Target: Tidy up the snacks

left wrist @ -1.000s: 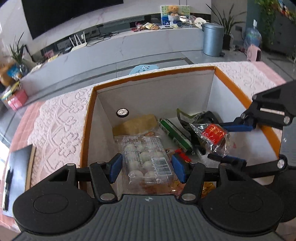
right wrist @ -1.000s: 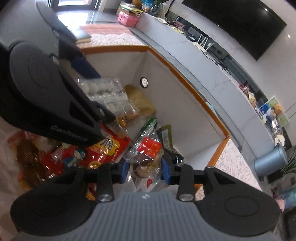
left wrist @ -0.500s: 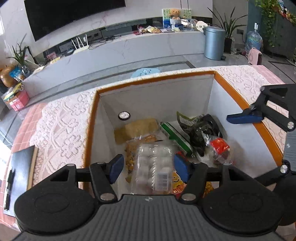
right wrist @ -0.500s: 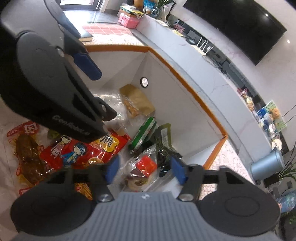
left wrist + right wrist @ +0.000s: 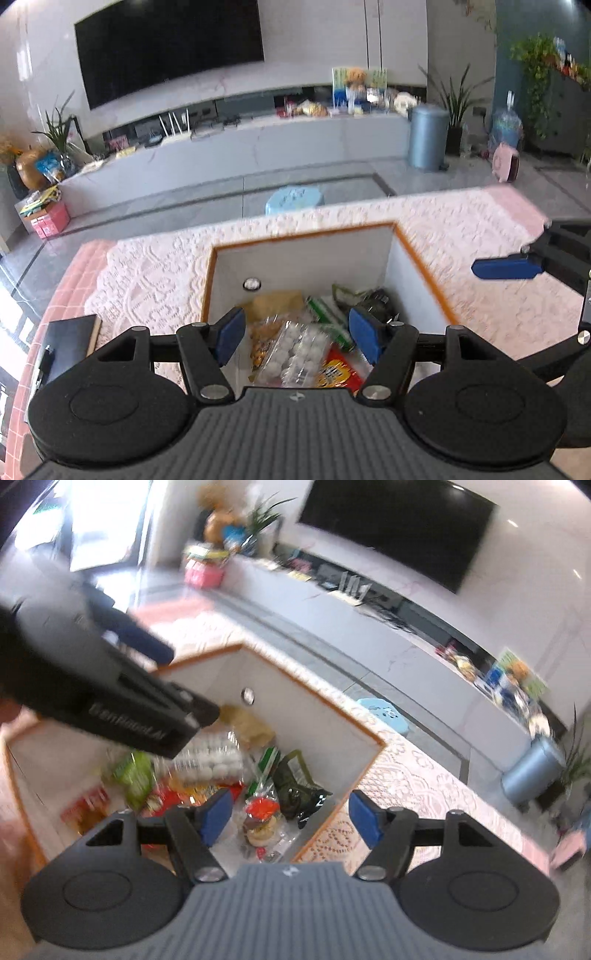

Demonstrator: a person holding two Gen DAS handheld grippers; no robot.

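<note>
A white box with an orange rim (image 5: 303, 230) (image 5: 321, 686) sits on the lace tablecloth and holds several snack packs. A clear bag of white round sweets (image 5: 299, 356) (image 5: 210, 760) lies on top of the pile. A clear pack with a red label (image 5: 260, 814) lies by a dark green pack (image 5: 295, 779). My left gripper (image 5: 297, 334) is open and empty, raised above the box. My right gripper (image 5: 290, 818) is open and empty, raised above the box's right corner; one of its fingers (image 5: 506, 267) shows in the left wrist view.
A black notebook with a pen (image 5: 62, 343) lies on the table at the left. The pink lace tablecloth (image 5: 480, 236) surrounds the box. A blue stool (image 5: 293, 197) stands on the floor beyond the table. A grey bin (image 5: 426, 136) stands further back.
Both grippers opened, dropped their packs into the box, and lifted up and back. The bag of sweets and the red-label pack now lie in the box.
</note>
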